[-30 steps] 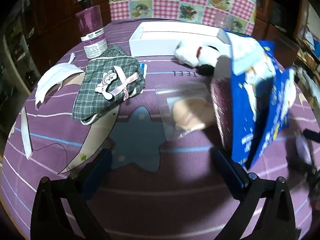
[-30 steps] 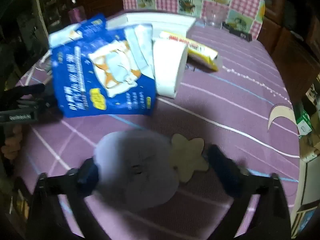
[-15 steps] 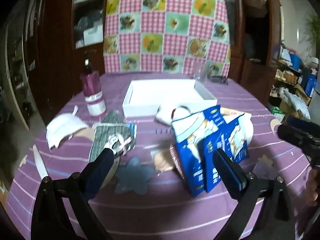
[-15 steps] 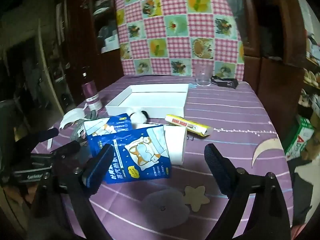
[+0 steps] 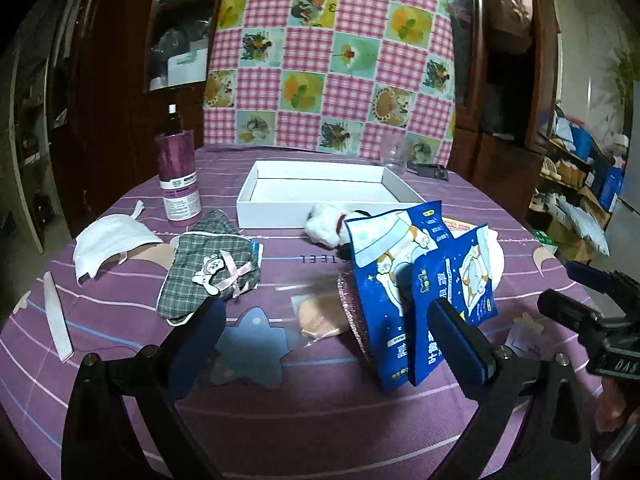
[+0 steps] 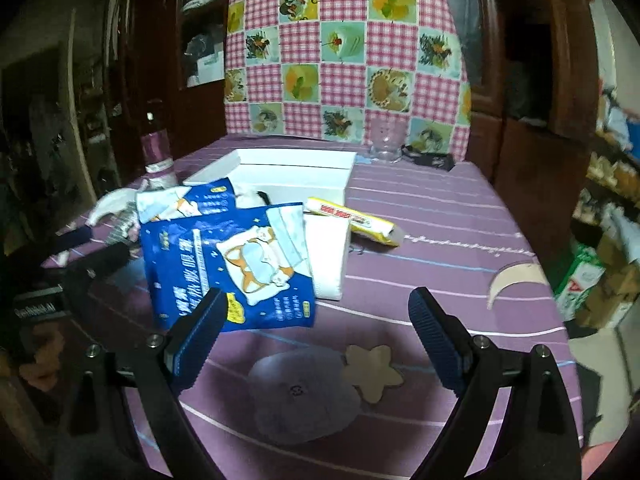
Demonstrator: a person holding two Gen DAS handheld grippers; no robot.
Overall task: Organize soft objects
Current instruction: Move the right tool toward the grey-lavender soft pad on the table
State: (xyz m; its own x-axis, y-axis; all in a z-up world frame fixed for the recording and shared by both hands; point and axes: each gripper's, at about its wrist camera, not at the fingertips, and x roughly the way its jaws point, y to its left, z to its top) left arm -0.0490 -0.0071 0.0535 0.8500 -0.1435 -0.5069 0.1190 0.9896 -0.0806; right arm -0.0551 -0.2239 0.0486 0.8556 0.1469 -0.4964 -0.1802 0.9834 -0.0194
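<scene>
My left gripper [image 5: 328,336] is open and empty, hovering above the purple tablecloth. Ahead of it lie a green plaid pouch [image 5: 212,264], a beige puff in clear wrap [image 5: 320,316], a white plush toy [image 5: 326,224] and two blue packets [image 5: 400,280] standing upright. The white box [image 5: 320,196] sits behind them with nothing visible inside. Also open and empty, my right gripper [image 6: 316,336] hangs above a lavender soft pad [image 6: 304,392] that lies on the cloth. The blue packets [image 6: 236,268] and a white folded item [image 6: 326,256] are just beyond it.
A purple bottle [image 5: 178,176], a white face mask [image 5: 112,240] and a nail file [image 5: 56,324] are at the left. A yellow tube [image 6: 352,220] lies right of the box, with a clear glass [image 6: 384,140] and a dark object behind. A checked cloth hangs at the back.
Both grippers have lifted and drawn back from the table. The lavender pad that filled the space between my right fingers now lies below them on the cloth.
</scene>
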